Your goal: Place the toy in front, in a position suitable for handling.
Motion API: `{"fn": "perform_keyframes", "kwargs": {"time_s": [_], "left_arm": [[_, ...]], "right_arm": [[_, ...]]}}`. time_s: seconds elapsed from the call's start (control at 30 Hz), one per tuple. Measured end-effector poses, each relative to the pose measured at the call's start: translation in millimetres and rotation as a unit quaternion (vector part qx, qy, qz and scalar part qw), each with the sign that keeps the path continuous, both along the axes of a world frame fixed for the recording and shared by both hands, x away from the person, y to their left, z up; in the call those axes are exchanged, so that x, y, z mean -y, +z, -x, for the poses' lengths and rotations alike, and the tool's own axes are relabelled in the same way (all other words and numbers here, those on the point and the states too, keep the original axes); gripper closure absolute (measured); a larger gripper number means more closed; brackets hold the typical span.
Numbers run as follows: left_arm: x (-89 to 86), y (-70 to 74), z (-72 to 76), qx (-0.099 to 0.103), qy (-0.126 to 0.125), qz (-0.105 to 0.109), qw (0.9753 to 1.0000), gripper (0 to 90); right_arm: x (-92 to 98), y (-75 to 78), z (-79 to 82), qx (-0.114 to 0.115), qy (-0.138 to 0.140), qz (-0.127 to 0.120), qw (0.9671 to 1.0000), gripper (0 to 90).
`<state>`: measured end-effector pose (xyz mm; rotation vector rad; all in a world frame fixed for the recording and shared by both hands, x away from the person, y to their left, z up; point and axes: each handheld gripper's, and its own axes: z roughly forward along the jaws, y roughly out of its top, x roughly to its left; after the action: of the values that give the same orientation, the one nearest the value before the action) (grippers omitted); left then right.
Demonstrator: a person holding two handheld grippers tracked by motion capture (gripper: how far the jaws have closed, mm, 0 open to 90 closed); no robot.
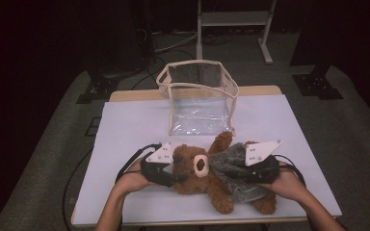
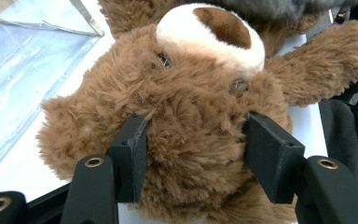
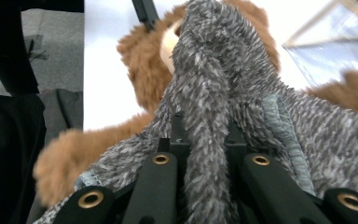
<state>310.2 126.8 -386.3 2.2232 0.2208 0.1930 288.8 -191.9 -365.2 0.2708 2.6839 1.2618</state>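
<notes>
Closest to me, my left hand-held gripper (image 1: 166, 174) sits at about eight o'clock on the tabletop (image 1: 125, 134), and my right hand-held gripper (image 1: 255, 172) at about five o'clock, each held in a hand coming in from the near edge. Between them lies the teddy bear (image 1: 202, 175), on its back, head toward the left, legs toward the right, near the front edge of the tabletop.

In the left gripper view I have the bear's head (image 2: 186, 126) clamped: one black jaw presses into the fur on each side of it, below the pale muzzle (image 2: 214, 32) with its brown nose.

In the right gripper view my jaws are nearly closed, pinching a raised fold of the fuzzy grey sweater (image 3: 209, 107) that the bear wears; the fold stands up between the two jaws. In the high view the sweater (image 1: 231, 166) covers the bear's body, with one brown arm (image 1: 223, 139) sticking up toward twelve o'clock.

Farther off, at twelve o'clock, a clear plastic bag (image 1: 200, 96) with a cream trim stands open on the far half of the tabletop, well apart from both grippers, its near bottom corner close to the bear's raised arm.
</notes>
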Motion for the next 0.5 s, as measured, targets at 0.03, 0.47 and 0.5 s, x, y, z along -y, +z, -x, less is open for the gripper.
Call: {"fn": "perform_keyframes", "kwargs": {"time_s": [0.03, 0.47, 0.5], "left_arm": [[0.0, 0.0, 0.0, 0.000, 0.000, 0.000, 1.0000, 42.7], [2.0, 8.0, 2.3, 0.029, -0.002, 0.014, 0.9995, 41.2], [3.1, 7.9, 1.5, 0.029, -0.002, 0.011, 0.9995, 41.2]], "right_arm": [[0.0, 0.0, 0.0, 0.000, 0.000, 0.000, 1.0000, 79.7], [-7.4, -7.1, 7.8, -0.001, 0.014, -0.002, 0.9999, 79.6], [-6.8, -6.5, 8.8, 0.001, 0.013, -0.001, 0.9999, 79.5]]}}
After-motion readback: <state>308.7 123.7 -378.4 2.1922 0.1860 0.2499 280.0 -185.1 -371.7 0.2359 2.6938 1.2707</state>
